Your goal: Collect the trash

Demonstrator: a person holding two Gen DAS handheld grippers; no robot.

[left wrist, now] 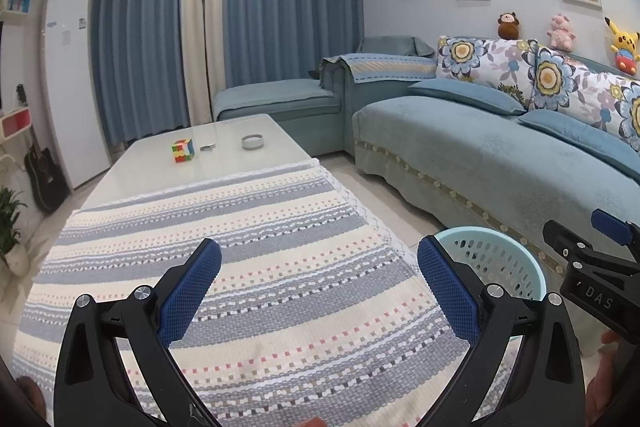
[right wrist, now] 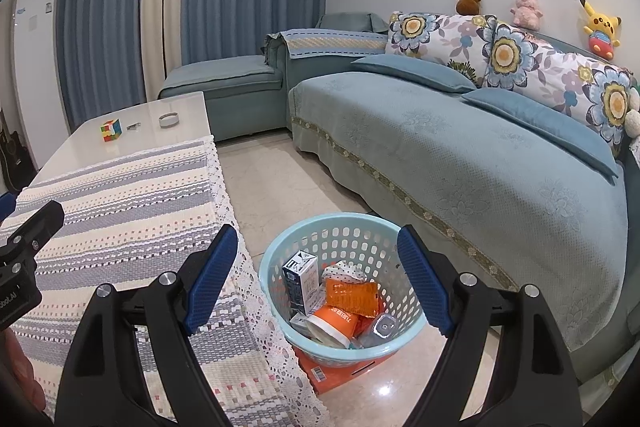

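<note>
Both claws, left (left wrist: 318,293) and right (right wrist: 316,277), stand apart and empty. The basket (right wrist: 280,291) lies just below the right one, the nearer; no loose trash seems left on the worktop (left wrist: 224,147).

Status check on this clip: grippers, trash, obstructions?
Left gripper and right gripper open, empty. Trash in basket on floor. Striped cloth bare. Nothing obstructing.

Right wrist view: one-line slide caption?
Open right gripper above trash-filled basket on the floor beside the cloth-covered table.
</note>
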